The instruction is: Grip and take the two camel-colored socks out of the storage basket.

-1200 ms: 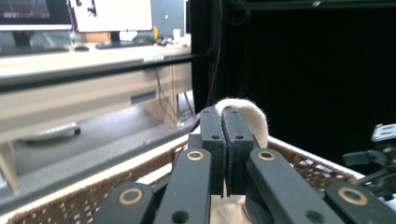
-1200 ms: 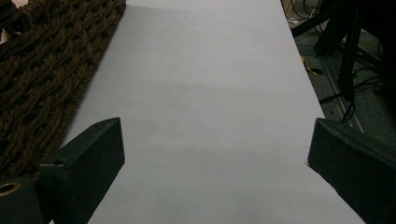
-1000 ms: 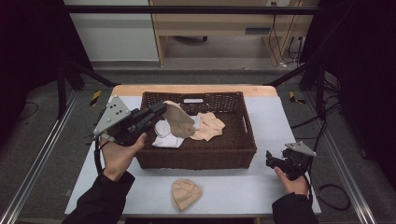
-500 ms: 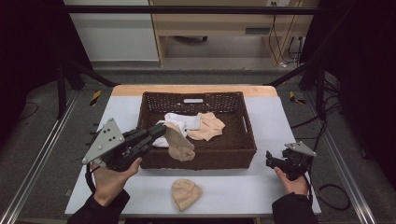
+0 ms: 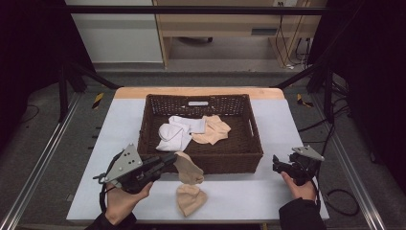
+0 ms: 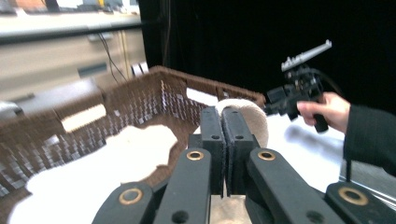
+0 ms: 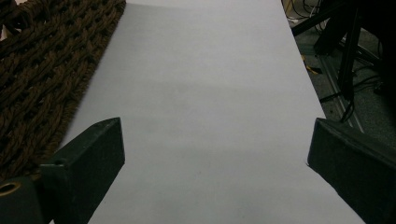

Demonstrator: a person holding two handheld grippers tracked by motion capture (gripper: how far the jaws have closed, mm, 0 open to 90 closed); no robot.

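Observation:
My left gripper point(image 5: 174, 160) is shut on a beige sock point(image 5: 189, 170) that hangs in front of the brown wicker basket point(image 5: 253, 139), just above a second beige sock point(image 5: 190, 199) lying on the white table. In the left gripper view the jaws point(image 6: 223, 114) are pressed together with the sock point(image 6: 254, 119) curling over their tips. Inside the basket lie white socks point(image 5: 177, 132) and another beige sock point(image 5: 213, 130). My right gripper point(image 5: 276, 164) rests at the basket's right front corner. In its own view the right gripper point(image 7: 215, 140) stands open over bare table, holding nothing.
The basket's woven wall point(image 7: 42, 70) lies left of the right jaws. The other hand with its gripper point(image 6: 299, 91) shows past the basket. Metal frame rails run along both table sides, and cables lie on the floor at right point(image 5: 344, 196).
My left gripper has come down and toward the table's near edge, carrying the beige sock out of the basket to a spot in front of it. The right gripper has kept still.

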